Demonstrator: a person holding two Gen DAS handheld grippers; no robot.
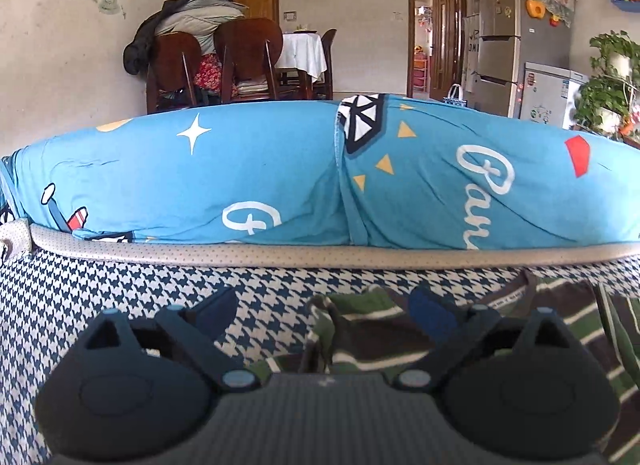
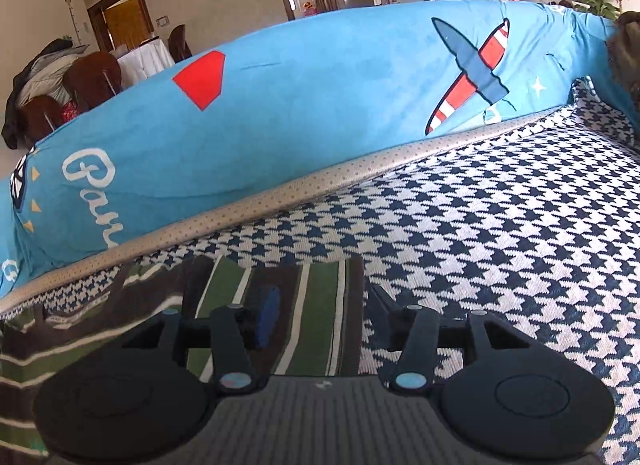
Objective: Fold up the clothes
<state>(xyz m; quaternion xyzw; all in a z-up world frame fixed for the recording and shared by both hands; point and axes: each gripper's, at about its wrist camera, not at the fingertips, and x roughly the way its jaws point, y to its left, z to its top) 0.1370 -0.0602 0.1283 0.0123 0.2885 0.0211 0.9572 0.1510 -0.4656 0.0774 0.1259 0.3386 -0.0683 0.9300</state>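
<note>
A garment striped in green, brown and white lies flat on the houndstooth cover, just in front of its grey piped edge. My left gripper hangs over the garment's left end, jaws wide apart and nothing pinched between the blue pads. In the right wrist view the striped garment fills the lower left, and its right edge runs between the fingers of my right gripper. That gripper is partly open, with its blue pad clear of the cloth.
A long blue printed cushion rises behind the piped edge like a low wall. Houndstooth cover spreads to the right. Beyond are wooden chairs piled with clothes, a fridge and potted plants.
</note>
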